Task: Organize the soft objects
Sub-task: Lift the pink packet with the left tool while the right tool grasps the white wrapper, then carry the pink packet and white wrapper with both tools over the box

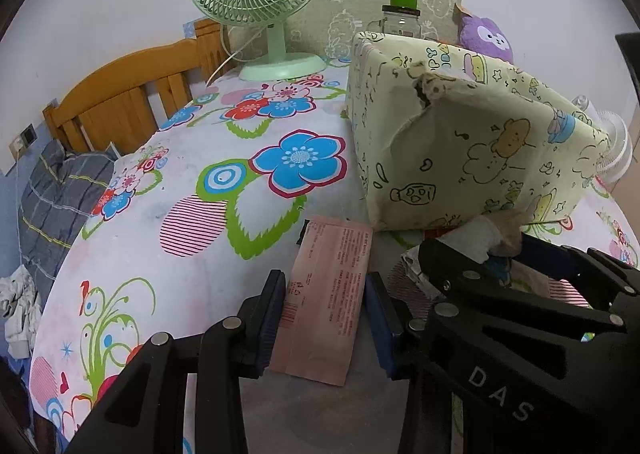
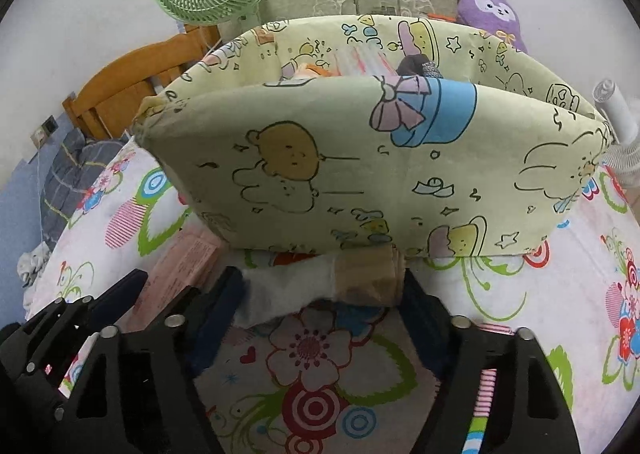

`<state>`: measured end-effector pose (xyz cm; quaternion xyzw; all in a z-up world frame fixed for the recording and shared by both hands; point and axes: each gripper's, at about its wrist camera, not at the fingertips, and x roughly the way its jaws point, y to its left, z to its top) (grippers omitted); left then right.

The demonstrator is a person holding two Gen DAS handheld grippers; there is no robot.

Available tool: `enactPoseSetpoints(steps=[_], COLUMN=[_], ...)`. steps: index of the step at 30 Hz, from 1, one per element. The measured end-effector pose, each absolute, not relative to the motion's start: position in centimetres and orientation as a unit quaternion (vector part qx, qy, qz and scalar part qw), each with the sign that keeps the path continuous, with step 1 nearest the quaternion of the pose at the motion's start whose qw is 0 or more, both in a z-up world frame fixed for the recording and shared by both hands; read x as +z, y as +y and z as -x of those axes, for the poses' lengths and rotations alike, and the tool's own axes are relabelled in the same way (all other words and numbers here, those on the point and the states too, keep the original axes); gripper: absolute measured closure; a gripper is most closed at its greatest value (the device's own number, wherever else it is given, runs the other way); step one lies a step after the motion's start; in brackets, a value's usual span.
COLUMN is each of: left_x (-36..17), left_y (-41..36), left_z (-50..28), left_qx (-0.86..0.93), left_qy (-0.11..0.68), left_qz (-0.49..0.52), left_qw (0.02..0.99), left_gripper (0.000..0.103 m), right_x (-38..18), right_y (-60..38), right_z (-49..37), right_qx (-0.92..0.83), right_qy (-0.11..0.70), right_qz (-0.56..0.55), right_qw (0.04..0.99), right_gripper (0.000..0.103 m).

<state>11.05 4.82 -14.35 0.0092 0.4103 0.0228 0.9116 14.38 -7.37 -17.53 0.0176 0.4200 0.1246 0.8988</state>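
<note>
- Your left hand-held gripper (image 1: 325,318) is standing partly open, its jaws straddling a pink packet (image 1: 326,302) that is lying flat on the flowered bed sheet (image 1: 192,214); you cannot tell whether the pads are pressing it.
- Your right hand-held gripper (image 2: 322,294) is standing fairly wide, with a white and tan soft toy (image 2: 320,282) lying between its jaws; whether the pads are gripping it is unclear.
- The toy is sitting on the sheet just before the cartoon-print bin (image 2: 360,158), touching its lower edge.
- The bin is standing just beyond both grippers, already holding a few soft things.
- The packet is lying left of the bin.
</note>
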Motion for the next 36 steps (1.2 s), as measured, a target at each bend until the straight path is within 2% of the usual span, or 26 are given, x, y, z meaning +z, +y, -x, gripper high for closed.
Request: enactPoseSetpoints(steps=[7, 36], left_x=[-14.3, -11.0], left_y=[4.6, 1.0], left_z=[-10.6, -7.1], left_qx=[0.011, -0.017], left_qy=[0.414, 0.375], left_qz=[-0.003, -0.008], left_qw=[0.910, 0.927], left_gripper=[0.062, 0.062], right_x=[-17.4, -14.0], right_y=[-7.7, -12.3], right_z=[-13.6, -9.1], right_qx=[0.143, 0.118], right_qy=[0.419, 0.378], right_qz=[-0.030, -0.061], right_qw=[0.896, 0.916], right_gripper=[0.050, 0.052])
